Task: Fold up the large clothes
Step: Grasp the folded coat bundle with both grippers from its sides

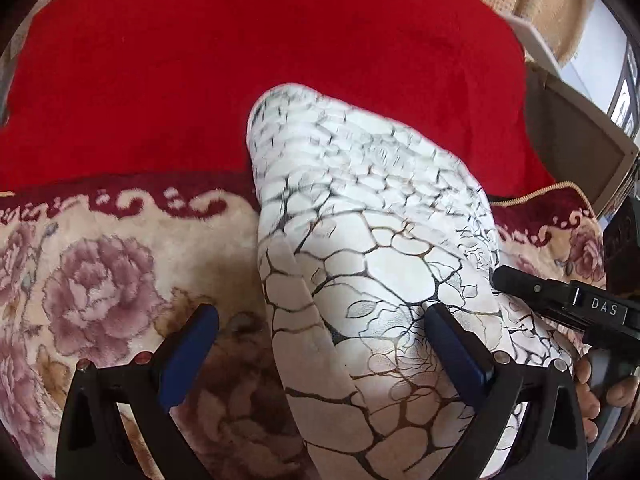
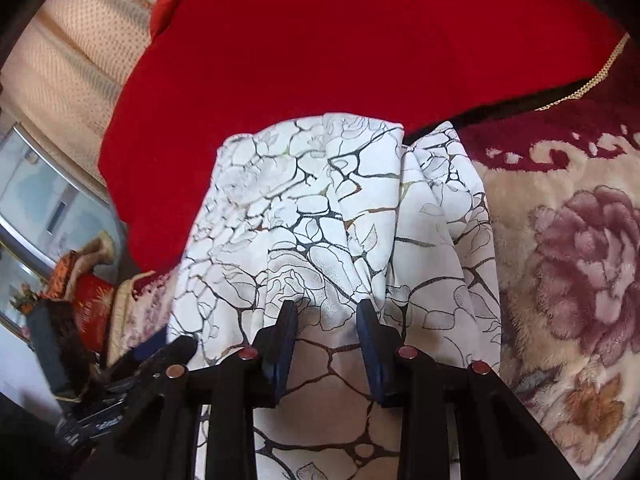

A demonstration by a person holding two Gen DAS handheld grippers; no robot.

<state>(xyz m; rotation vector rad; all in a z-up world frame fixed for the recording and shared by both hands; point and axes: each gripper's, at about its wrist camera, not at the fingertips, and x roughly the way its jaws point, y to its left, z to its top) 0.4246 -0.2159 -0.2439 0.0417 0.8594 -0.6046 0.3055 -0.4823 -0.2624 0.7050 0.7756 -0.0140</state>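
Observation:
A white garment (image 1: 372, 216) with a black crackle and leaf print lies in a long bundle across the floral blanket (image 1: 100, 280) and the red blanket (image 1: 240, 60). My left gripper (image 1: 322, 314) stands open wide over its near end, with one finger on the cloth and the other over the floral blanket. In the right wrist view the garment (image 2: 320, 200) runs in pleats that gather between the narrow-set fingers of my right gripper (image 2: 327, 314), which is shut on a bunch of it. That gripper's dark finger (image 1: 516, 280) also shows at the garment's right edge.
The red blanket (image 2: 340, 40) covers the far half of the bed, and the floral blanket (image 2: 568, 260) the near half. A cream curtain (image 2: 68, 60), a window and cluttered red boxes (image 2: 88, 300) lie beyond the bed's edge. A person's fingers (image 1: 592, 392) hold the right gripper's handle.

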